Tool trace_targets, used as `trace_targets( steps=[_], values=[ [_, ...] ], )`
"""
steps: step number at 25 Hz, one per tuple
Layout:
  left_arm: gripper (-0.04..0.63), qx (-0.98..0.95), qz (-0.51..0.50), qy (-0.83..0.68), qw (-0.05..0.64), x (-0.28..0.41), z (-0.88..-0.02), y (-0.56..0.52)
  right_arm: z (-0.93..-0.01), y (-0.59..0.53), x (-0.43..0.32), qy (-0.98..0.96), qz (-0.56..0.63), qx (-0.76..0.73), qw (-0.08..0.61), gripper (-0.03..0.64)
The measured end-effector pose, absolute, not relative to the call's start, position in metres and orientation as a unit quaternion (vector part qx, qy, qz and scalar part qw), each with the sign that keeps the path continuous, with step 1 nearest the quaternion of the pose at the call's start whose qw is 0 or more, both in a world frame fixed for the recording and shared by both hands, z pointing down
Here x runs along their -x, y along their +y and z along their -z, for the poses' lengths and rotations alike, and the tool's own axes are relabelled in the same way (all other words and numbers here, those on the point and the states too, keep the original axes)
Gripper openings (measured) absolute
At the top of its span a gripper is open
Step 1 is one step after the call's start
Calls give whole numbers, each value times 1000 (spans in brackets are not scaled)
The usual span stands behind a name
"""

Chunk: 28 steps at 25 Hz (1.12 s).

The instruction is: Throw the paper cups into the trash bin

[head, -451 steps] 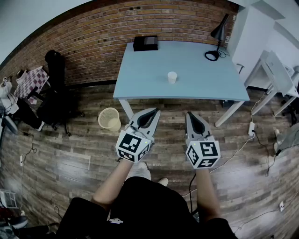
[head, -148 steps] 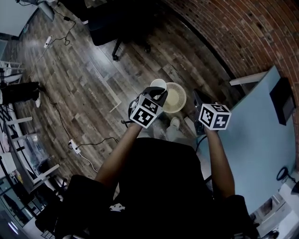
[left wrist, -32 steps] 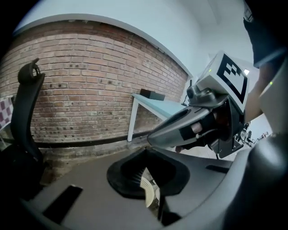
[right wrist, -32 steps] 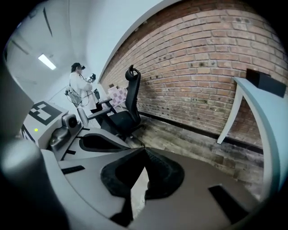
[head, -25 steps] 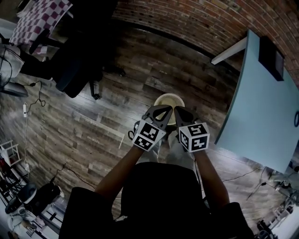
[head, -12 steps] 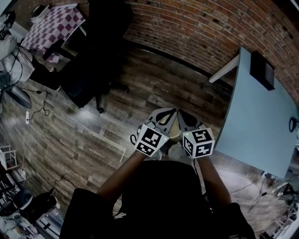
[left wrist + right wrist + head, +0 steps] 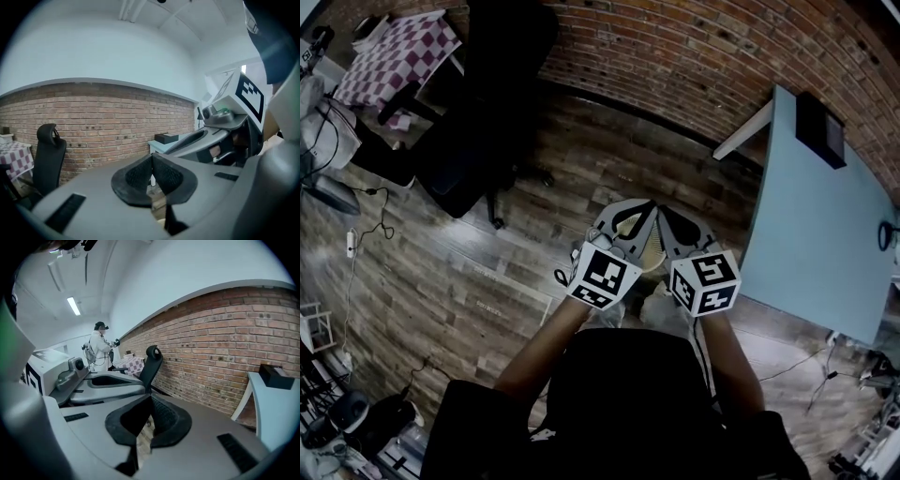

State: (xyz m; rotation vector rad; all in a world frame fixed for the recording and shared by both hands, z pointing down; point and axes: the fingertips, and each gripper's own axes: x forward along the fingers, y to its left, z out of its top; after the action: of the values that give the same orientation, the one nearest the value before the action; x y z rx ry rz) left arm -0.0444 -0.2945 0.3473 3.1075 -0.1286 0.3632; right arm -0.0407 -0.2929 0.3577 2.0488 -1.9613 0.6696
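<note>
No paper cup shows in any view. Only a sliver of the woven yellowish trash bin [image 7: 651, 249] appears in the head view, between my two grippers and under them. My left gripper [image 7: 643, 210] is held level over it with its pads [image 7: 140, 176] pressed together and nothing between them. My right gripper [image 7: 665, 214] sits close beside it, tips nearly touching the left one's, its pads [image 7: 161, 418] also closed and empty. What lies inside the bin is hidden.
A light blue table [image 7: 816, 216] stands to the right with a black box [image 7: 818, 129] on it. A black office chair [image 7: 478, 141] and a checkered cloth [image 7: 398, 52] are at the left by the brick wall [image 7: 675, 56]. A person in white [image 7: 99, 350] stands far off.
The view has swung; the bin, plainly seen above the gripper tips a second ago, is now mostly covered by both grippers. Both stay shut and side by side.
</note>
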Motion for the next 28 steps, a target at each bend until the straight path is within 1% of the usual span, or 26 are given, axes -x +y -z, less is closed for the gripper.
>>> trace_targets(
  steps=[12, 16, 19, 28],
  values=[
    [9, -993, -105, -56, -3, 36, -318, -272, -328, -263, 34, -679, -197, -701, 94, 3],
    [9, -995, -86, -58, -6, 27, -303, -248, -311, -239, 23, -680, -186, -706, 67, 3],
    [9, -995, -78, -59, -20, 20, -290, -227, -299, -219, 14, -685, -180, -705, 40, 2],
    [9, -995, -78, -60, -30, 18, -270, -167, -270, -164, 7, -688, -154, -709, 13, 2]
  ],
)
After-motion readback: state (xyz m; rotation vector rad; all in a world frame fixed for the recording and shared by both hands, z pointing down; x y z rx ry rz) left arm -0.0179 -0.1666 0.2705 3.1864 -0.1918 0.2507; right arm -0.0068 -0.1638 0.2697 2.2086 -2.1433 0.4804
